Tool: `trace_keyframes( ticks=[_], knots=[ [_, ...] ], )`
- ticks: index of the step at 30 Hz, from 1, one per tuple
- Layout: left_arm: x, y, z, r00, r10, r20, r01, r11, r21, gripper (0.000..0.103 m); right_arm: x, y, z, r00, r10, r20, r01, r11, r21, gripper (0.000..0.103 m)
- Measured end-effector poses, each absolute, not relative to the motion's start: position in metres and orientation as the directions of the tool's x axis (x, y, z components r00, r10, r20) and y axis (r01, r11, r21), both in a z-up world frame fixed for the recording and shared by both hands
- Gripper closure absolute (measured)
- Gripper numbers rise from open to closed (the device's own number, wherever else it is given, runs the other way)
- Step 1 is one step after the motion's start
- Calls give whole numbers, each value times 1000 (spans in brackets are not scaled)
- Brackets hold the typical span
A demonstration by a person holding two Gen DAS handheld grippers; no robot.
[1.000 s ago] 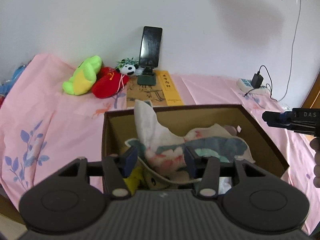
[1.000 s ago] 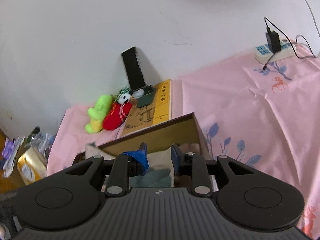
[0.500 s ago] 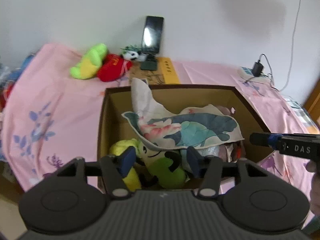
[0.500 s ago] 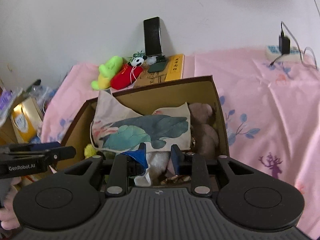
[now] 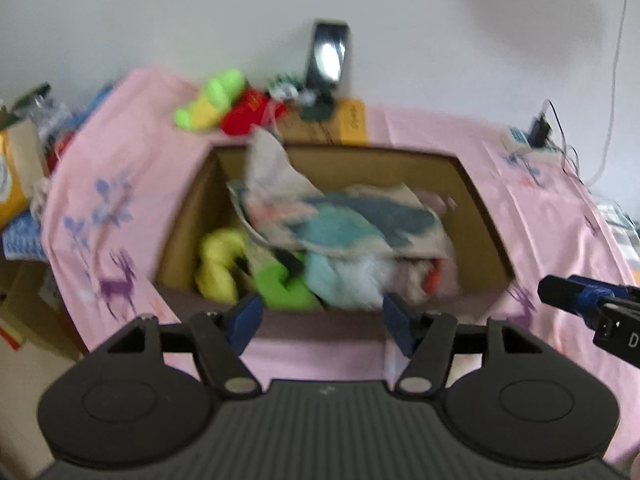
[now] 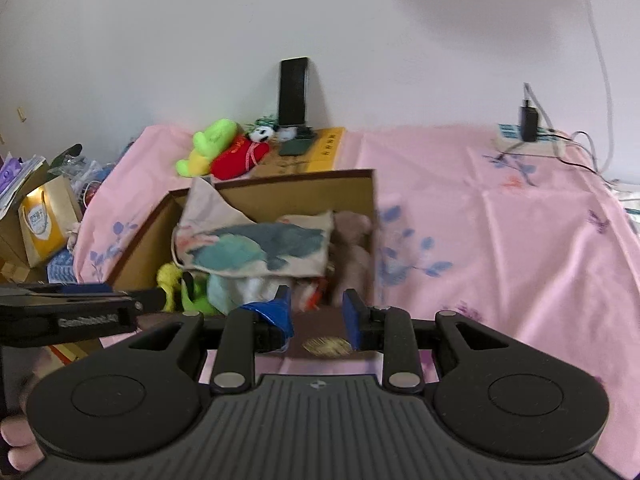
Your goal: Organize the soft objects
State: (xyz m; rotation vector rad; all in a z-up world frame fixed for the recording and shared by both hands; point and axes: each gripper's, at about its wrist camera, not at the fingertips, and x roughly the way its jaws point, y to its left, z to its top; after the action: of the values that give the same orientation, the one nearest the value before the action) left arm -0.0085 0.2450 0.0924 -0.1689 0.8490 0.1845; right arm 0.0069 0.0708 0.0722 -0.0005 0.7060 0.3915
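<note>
A cardboard box (image 5: pixel 188 216) stands on the pink printed cloth (image 6: pixel 480 232) that covers the table, and the soft things lie inside it. On top is a floral printed cushion cover (image 5: pixel 340 216), one corner poking up over the far rim. Under it at the near left sit a yellow plush (image 5: pixel 220 260) and a green plush (image 5: pixel 280 288), with a pale blue and white plush (image 5: pixel 344 280) beside them. A brown plush (image 6: pixel 352 248) is tucked against the right wall.

The left tongs (image 5: pixel 322 318) hover just short of the box's near wall. Their jaws have just been opening and stand wide apart with nothing between them, and the soft things lie beyond their tips. The right tongs (image 6: pixel 316 312) hang over the box's near right corner. Their jaws have just parted a little and stand open by a narrow gap, gripping nothing.

Far behind the box, near the wall, a green-yellow plush (image 6: pixel 208 148) and a red plush (image 6: pixel 236 158) lie side by side, left of a phone (image 6: pixel 294 90) propped upright on its stand.
</note>
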Motion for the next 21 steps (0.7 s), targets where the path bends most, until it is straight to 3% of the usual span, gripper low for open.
trace_keyframes(
  ticks=[9,21],
  knots=[
    [-25,179,82,595,152,-789,-257,966,-7,37,-21,27,71,686,326,-651,-327,937,125,91],
    [-35,148,74,542,204,-815,-274,960,58,37,-30,4,61,655,299,-694,-276,950,149,90]
  ],
)
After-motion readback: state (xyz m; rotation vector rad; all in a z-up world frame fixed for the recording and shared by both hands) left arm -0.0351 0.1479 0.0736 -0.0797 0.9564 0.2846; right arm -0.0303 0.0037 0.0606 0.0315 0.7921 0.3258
